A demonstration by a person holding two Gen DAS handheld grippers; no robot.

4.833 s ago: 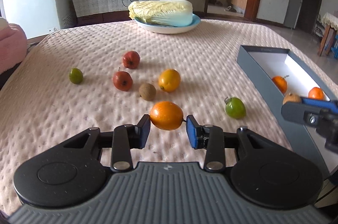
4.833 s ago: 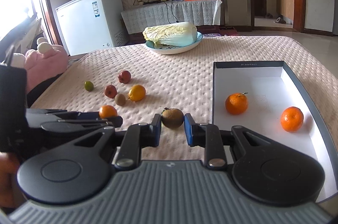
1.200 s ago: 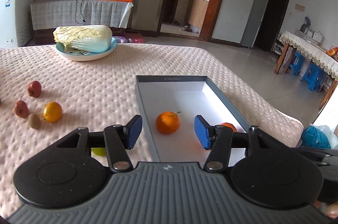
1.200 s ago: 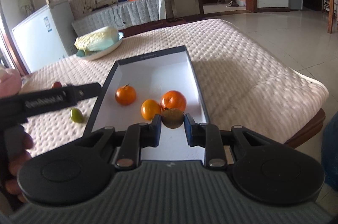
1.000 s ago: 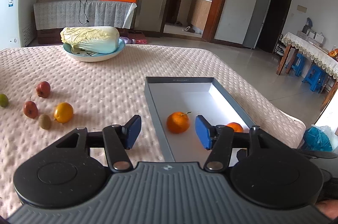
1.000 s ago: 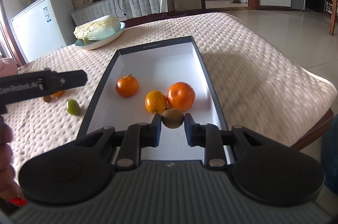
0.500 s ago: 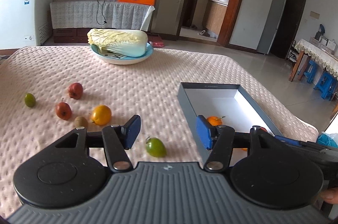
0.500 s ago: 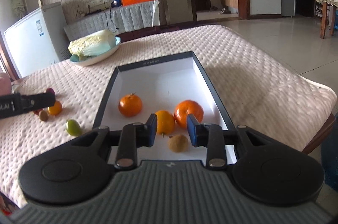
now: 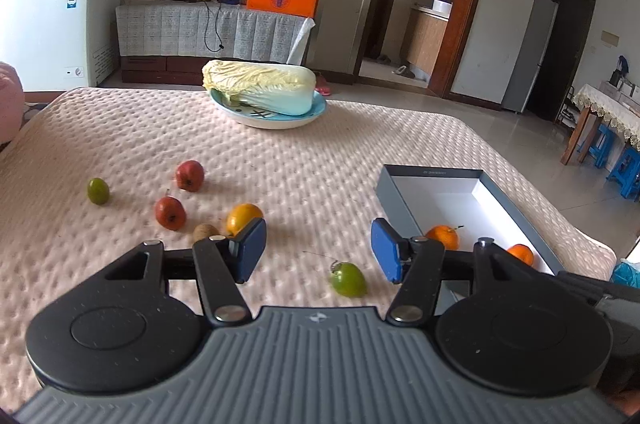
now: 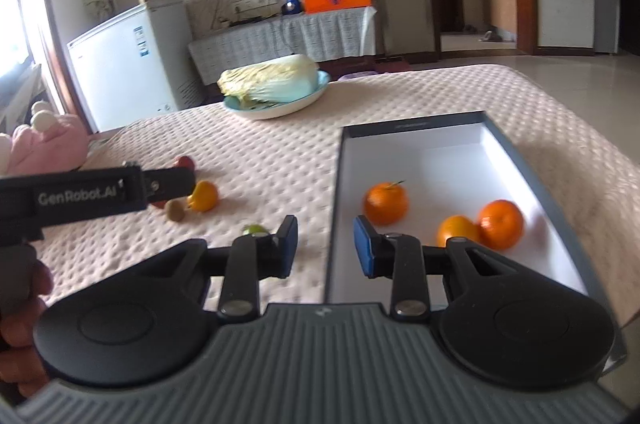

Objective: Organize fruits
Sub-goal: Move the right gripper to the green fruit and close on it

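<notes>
Both tongs hang empty over the tabletop [image 9: 360,151], which suggests the pause between one drop and the next pick. The left tongs [image 9: 318,250] stand spread with nothing between the pads, aimed down at the green fruit [image 9: 347,278] lying just beside the box [image 9: 394,195], likely the next thing to collect. The right tongs [image 10: 325,247] are parted a little, also holding nothing, straddling the box's left wall. Three oranges [image 10: 385,203] sit inside the box, gathered there as the sorted lot. Two red fruits [image 9: 170,212], a yellow one [image 9: 242,216], a kiwi [image 9: 205,232] and a far green one [image 9: 98,190] lie loose, well apart from the box, so much of the sorting remains.
</notes>
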